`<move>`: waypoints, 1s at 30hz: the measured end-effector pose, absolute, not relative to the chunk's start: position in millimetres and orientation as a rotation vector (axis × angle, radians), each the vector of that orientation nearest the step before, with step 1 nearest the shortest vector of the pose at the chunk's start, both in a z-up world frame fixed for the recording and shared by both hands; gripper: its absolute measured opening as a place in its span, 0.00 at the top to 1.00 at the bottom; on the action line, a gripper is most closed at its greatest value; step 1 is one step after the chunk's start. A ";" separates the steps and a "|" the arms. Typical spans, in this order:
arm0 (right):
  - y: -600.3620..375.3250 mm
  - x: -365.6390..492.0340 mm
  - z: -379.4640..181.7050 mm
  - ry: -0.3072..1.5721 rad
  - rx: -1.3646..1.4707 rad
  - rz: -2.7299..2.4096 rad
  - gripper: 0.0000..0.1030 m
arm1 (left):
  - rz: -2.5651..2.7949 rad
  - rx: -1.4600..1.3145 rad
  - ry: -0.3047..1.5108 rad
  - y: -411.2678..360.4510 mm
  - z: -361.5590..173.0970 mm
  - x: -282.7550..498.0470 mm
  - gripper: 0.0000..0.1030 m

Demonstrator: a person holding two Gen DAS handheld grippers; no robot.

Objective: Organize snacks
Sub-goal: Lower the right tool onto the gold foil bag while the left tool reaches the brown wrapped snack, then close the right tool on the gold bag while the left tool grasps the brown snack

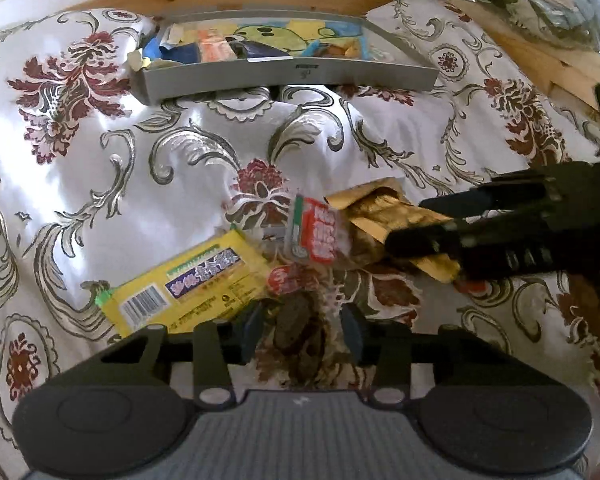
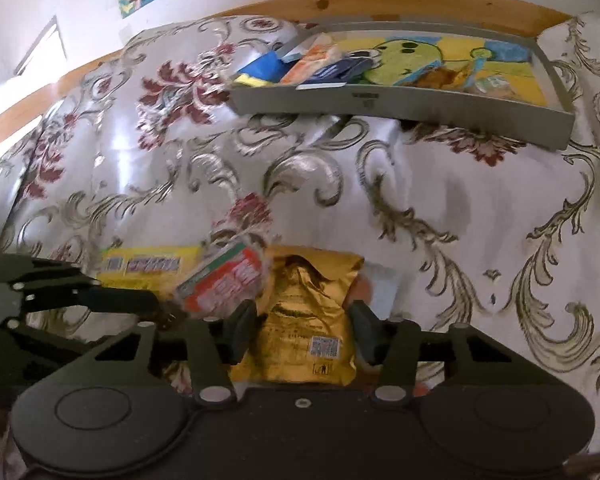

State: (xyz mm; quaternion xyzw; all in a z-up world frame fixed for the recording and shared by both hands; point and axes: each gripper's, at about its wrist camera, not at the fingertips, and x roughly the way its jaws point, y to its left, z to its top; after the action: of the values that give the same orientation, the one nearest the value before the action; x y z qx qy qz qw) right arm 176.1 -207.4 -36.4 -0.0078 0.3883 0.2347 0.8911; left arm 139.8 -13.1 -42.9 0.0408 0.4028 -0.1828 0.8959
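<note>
A small heap of snacks lies on the near middle of a surface covered by a white cloth point(image 1: 100, 184) with red flowers and grey scrolls. In the heap, a yellow packet point(image 1: 188, 280) with a barcode lies on the left, a red-and-white packet point(image 1: 314, 232) stands tilted up in the middle, and a crumpled gold pouch point(image 2: 304, 320) lies on the right, its far edge touching the red-and-white packet.

The left tool point(image 1: 300, 326) points down at the near edge of the heap. Its jaws stand fairly narrow, with a clear wrapper holding dark brown pieces point(image 1: 296, 320) between them; whether the pads press on it I cannot tell. The yellow packet lies just left of its left finger, and the red-and-white packet crowds in just beyond its tips.

The right tool point(image 2: 300, 330) straddles the gold pouch, jaws partly closed, one pad at each side of the pouch; I cannot tell if they are gripping it. Seen from the left wrist, its black fingers reach in from the right over the pouch.

At the far side a grey tray point(image 1: 292, 76) sits on the cloth by a wooden edge, well apart from the heap. Several blue, orange and yellow packets lie at its left end, and a bright cartoon drawing shows on its floor.
</note>
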 end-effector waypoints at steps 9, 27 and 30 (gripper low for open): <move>-203.1 146.8 -28.9 0.762 -0.139 0.492 0.49 | -0.378 0.059 0.873 -10.5 -49.0 145.1 0.41; -193.3 152.1 -38.5 0.789 -0.166 0.503 0.46 | -0.379 0.064 0.862 -9.6 -49.7 145.1 0.52; -194.4 150.3 -37.6 0.786 -0.155 0.500 0.50 | -0.376 0.064 0.859 -9.8 -48.5 144.1 0.52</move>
State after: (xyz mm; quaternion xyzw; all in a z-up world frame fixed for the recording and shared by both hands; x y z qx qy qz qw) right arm 150.3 -194.4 -37.6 -0.0747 0.3785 0.2407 0.8906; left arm 144.1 -9.8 -48.5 0.0307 0.4139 -0.1809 0.8916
